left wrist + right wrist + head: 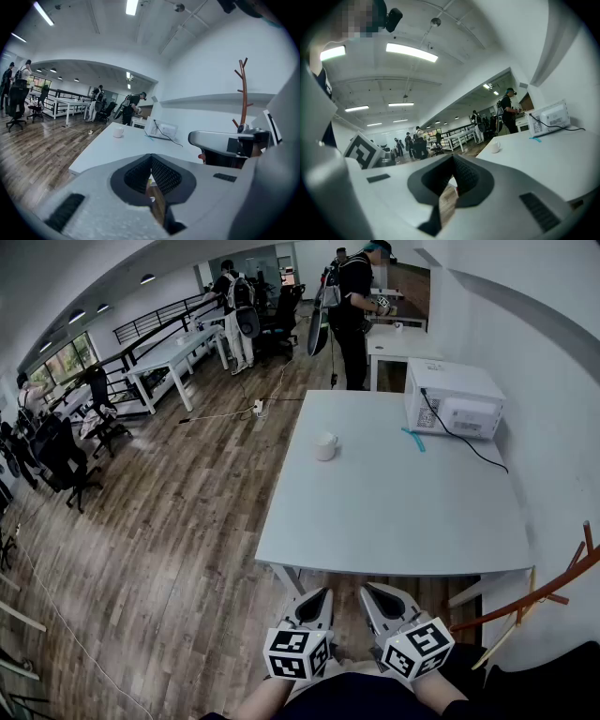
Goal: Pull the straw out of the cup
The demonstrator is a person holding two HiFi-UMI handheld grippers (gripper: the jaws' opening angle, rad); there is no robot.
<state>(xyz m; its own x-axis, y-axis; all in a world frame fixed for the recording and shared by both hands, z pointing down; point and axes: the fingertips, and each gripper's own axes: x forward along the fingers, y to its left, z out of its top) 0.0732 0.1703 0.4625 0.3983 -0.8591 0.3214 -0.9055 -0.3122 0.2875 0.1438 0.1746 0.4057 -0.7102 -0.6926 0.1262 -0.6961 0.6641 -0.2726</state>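
Observation:
A small white cup (325, 446) stands on the white table (394, 512), toward its far left side. It also shows far off as the cup (118, 132) in the left gripper view and the cup (495, 146) in the right gripper view. No straw is discernible in it at this distance. My left gripper (315, 595) and right gripper (373, 592) hang side by side just short of the table's near edge, far from the cup. Both are shut and hold nothing: the left gripper (151, 158) and the right gripper (452, 160) have their ribbed pads meeting.
A white microwave (455, 399) with a black cable sits at the table's far right, and a thin blue strip (413, 440) lies beside it. A wooden coat rack (553, 587) stands at the right by the wall. People (352, 310), desks and office chairs fill the room beyond.

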